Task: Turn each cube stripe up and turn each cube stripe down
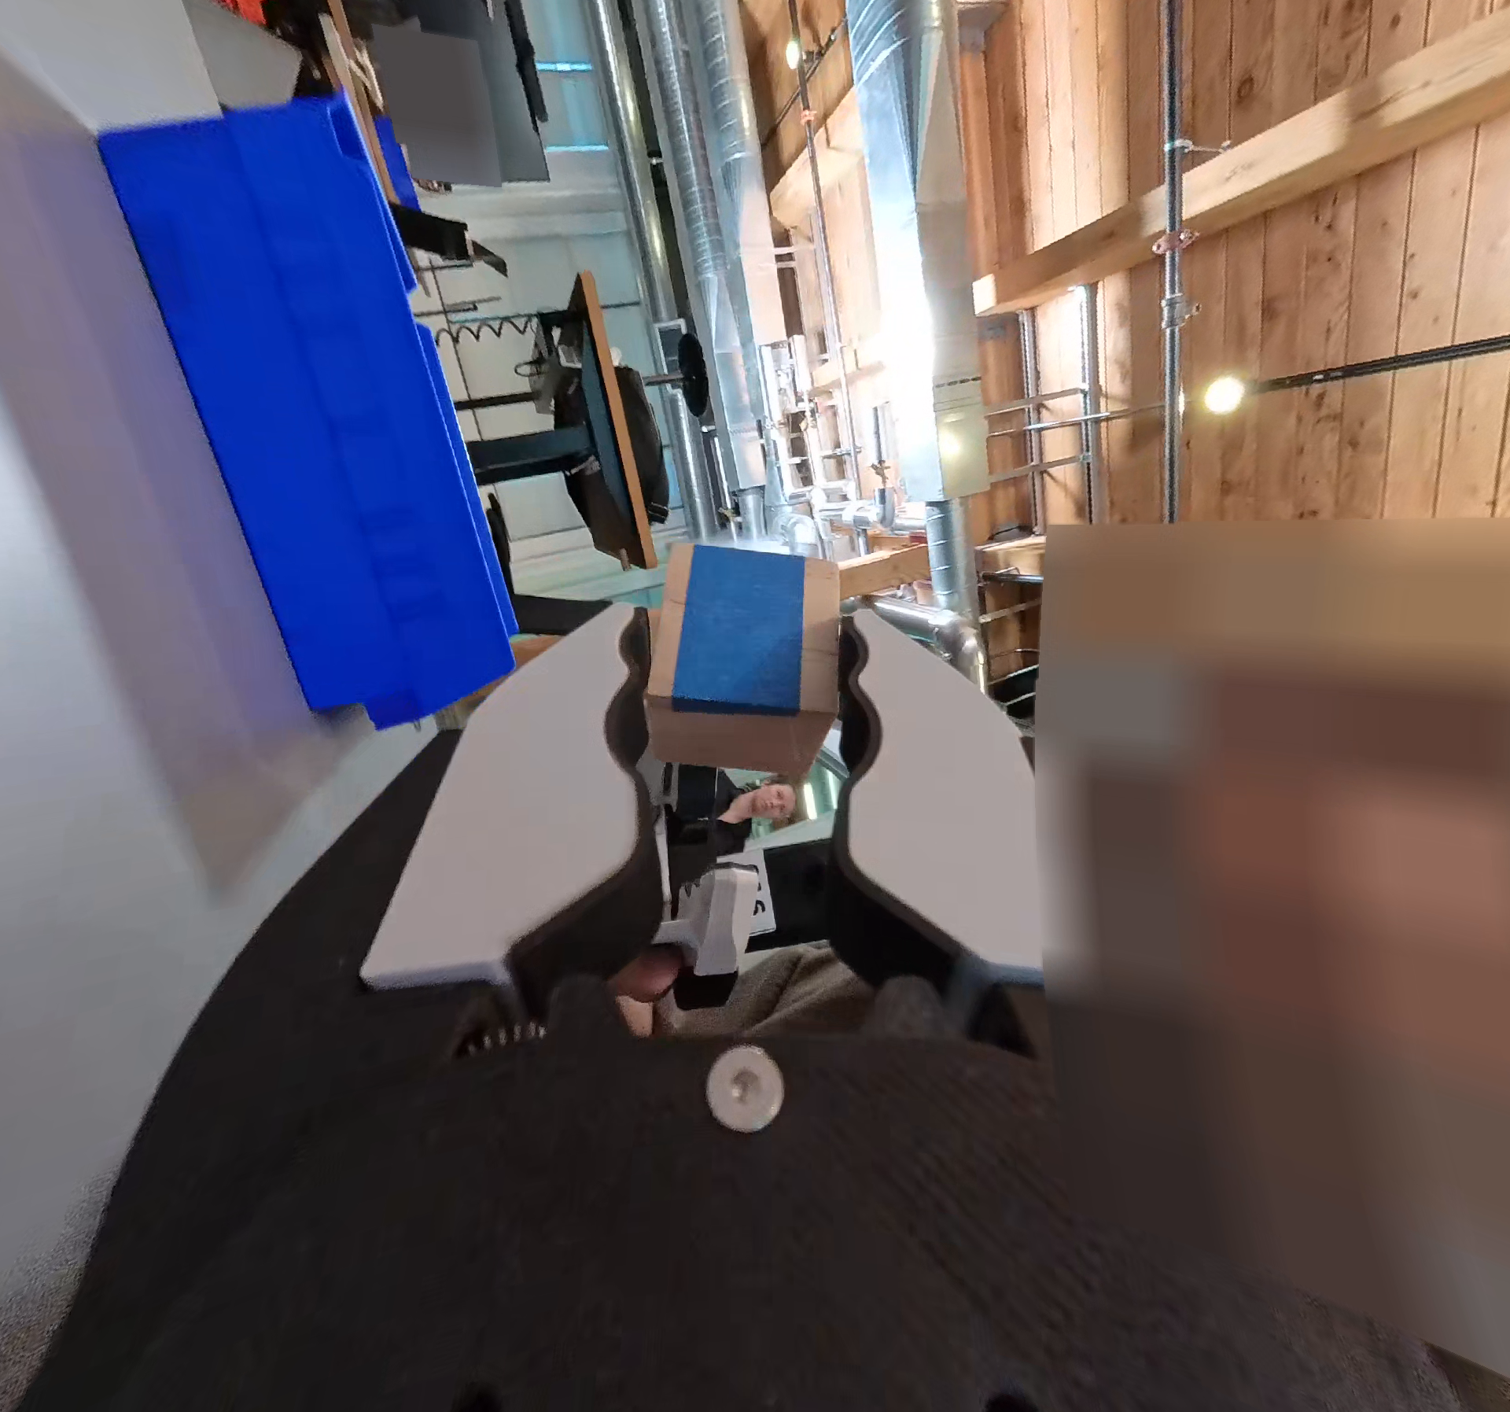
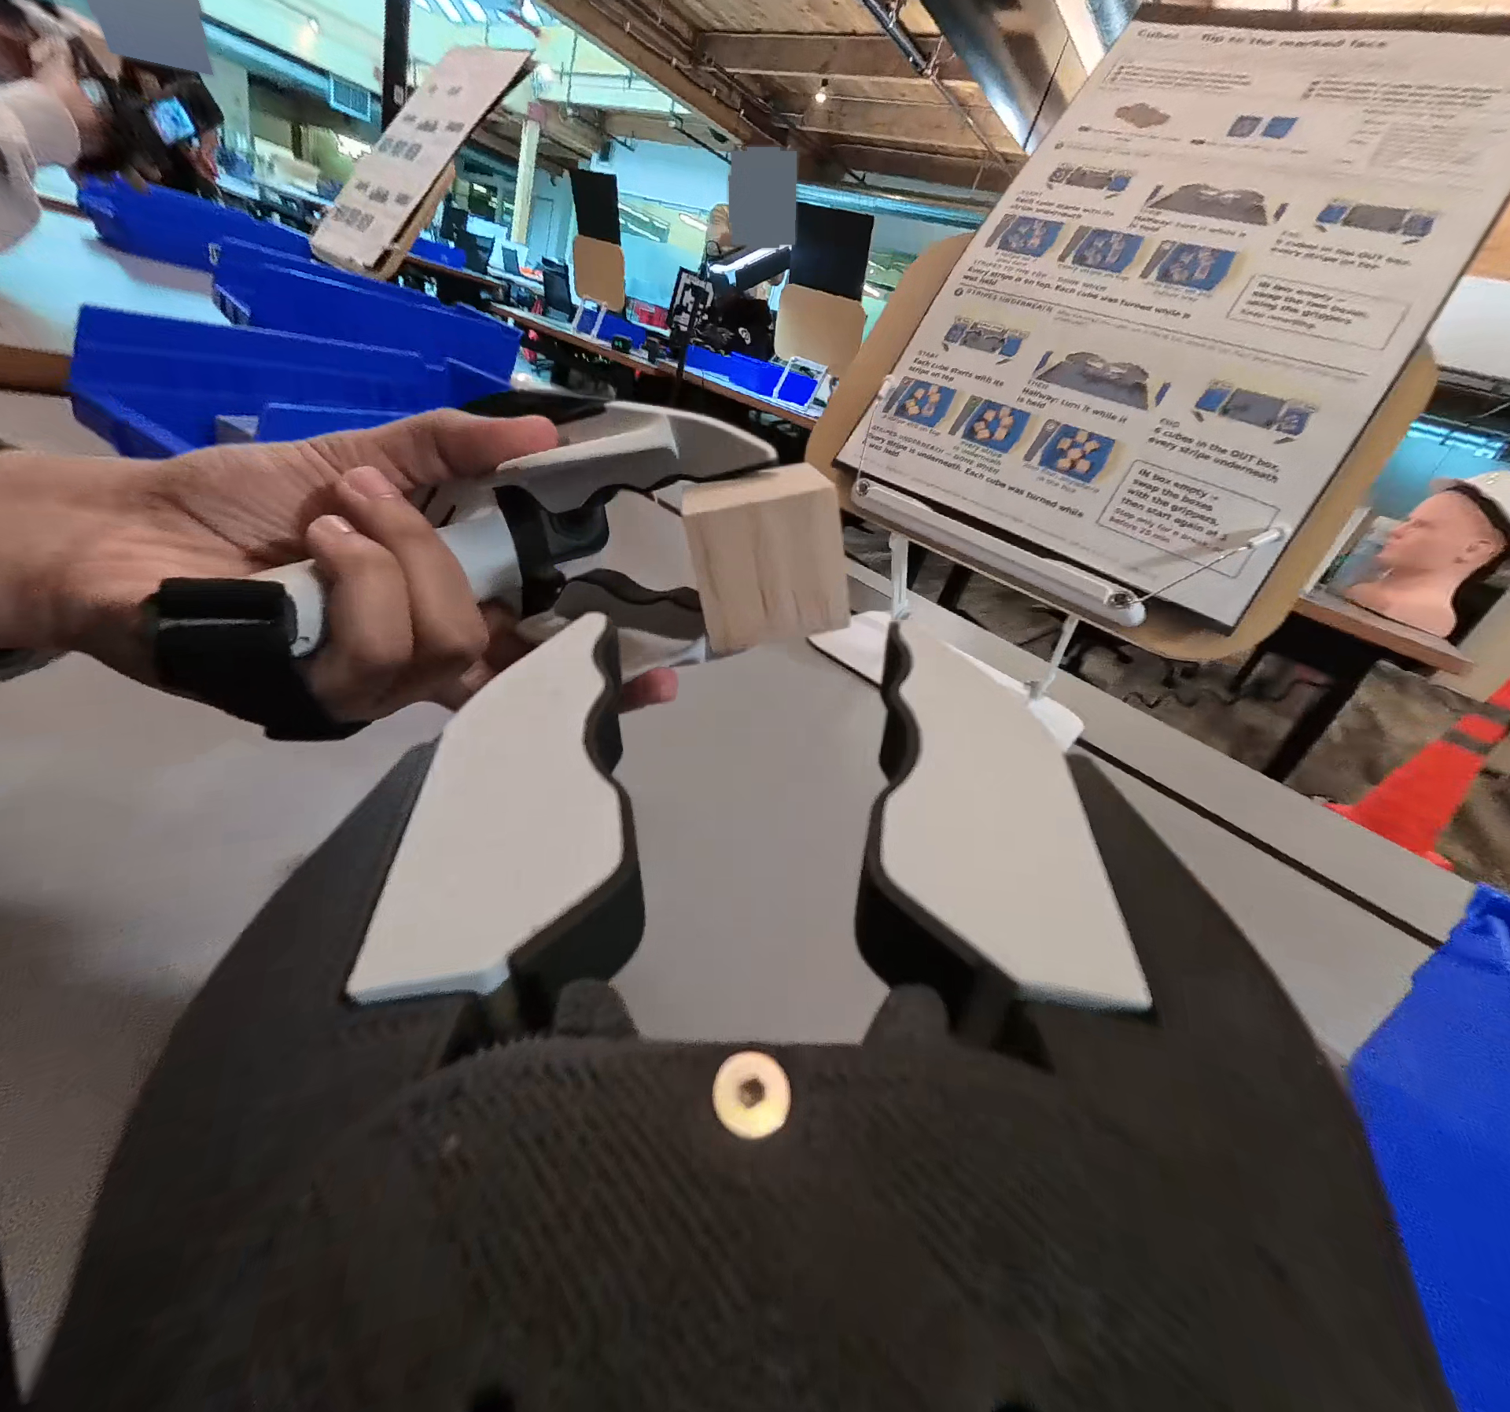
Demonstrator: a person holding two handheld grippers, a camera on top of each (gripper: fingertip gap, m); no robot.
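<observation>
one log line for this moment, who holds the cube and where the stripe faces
left tongs: shut on cube, held in the air | stripe: faces left wrist camera | right tongs: open, empty, just short of cube

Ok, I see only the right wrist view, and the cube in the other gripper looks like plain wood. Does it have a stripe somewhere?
Observer: Yes. In the left wrist view the cube shows a blue stripe on the face toward that camera.
Operator: Does it cover the whole face?
Observer: No. Bare wood shows along both sides of it, next to where the left gripper grips the cube.
</observation>
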